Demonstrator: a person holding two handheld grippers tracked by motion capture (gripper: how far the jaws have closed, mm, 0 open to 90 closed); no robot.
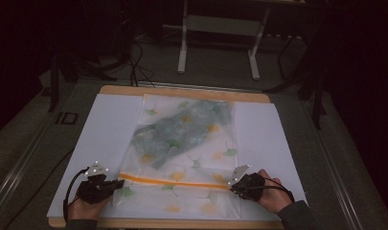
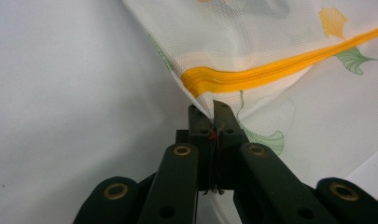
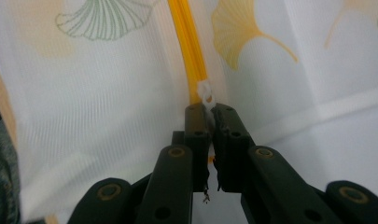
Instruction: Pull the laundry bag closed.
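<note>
the mesh laundry bag point(image 1: 189, 148) lay mid-frame with a garment point(image 1: 182, 129) inside, its orange zipper point(image 1: 175, 182) apparently fully closed – left gripper point(image 2: 210, 109) clamped on the bag's corner, right gripper point(image 3: 207, 112) pinching the zipper pull point(image 3: 206, 93) – little left but letting go.

Dim lab: bare desk frame point(image 1: 219, 36), loose floor cables point(image 1: 136, 62), rig table point(image 1: 182, 93).

Each black tool point(image 1: 116, 184) has brass-ringed linkage arms, a grey three-cornered plate, a trailing black cable and a dark sleeve behind
</note>
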